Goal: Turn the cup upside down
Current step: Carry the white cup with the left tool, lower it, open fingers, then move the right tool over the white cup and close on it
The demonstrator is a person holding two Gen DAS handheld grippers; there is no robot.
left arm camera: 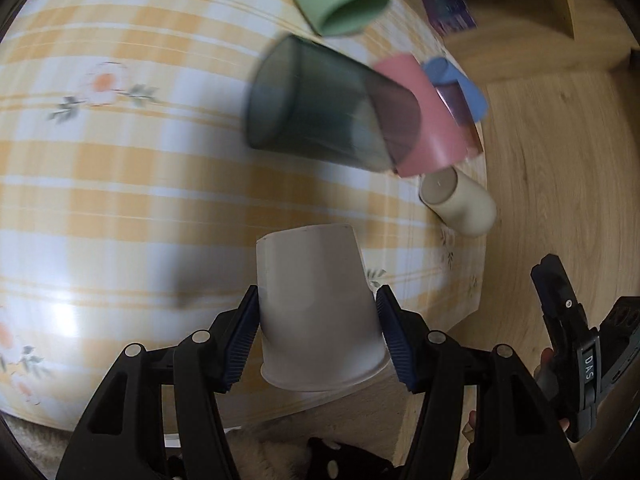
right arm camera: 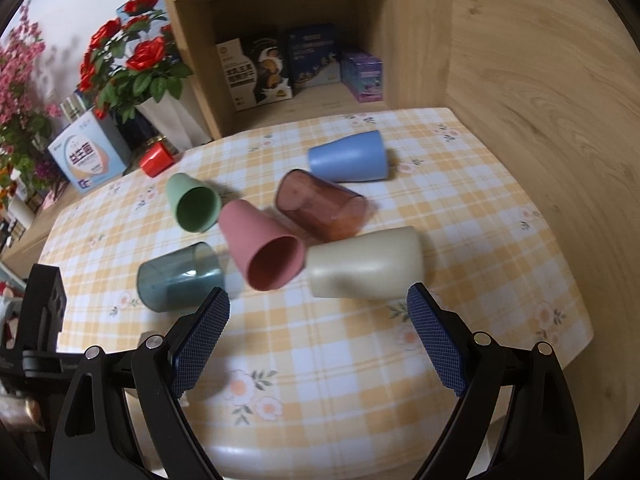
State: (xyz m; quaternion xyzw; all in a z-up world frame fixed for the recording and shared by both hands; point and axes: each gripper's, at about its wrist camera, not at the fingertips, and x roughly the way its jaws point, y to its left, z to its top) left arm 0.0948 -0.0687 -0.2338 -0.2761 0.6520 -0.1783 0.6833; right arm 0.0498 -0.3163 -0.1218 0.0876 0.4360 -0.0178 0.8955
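In the left wrist view my left gripper is shut on a white cup, held above the checked tablecloth with its closed base pointing away and its open rim toward the camera. In the right wrist view my right gripper is open and empty over the near part of the table, just short of a cream cup lying on its side. The white cup does not show in the right wrist view.
Several cups lie on their sides mid-table: teal clear, pink, green, brown clear, blue. A wooden shelf with boxes stands behind, a wooden wall at right, flowers at left.
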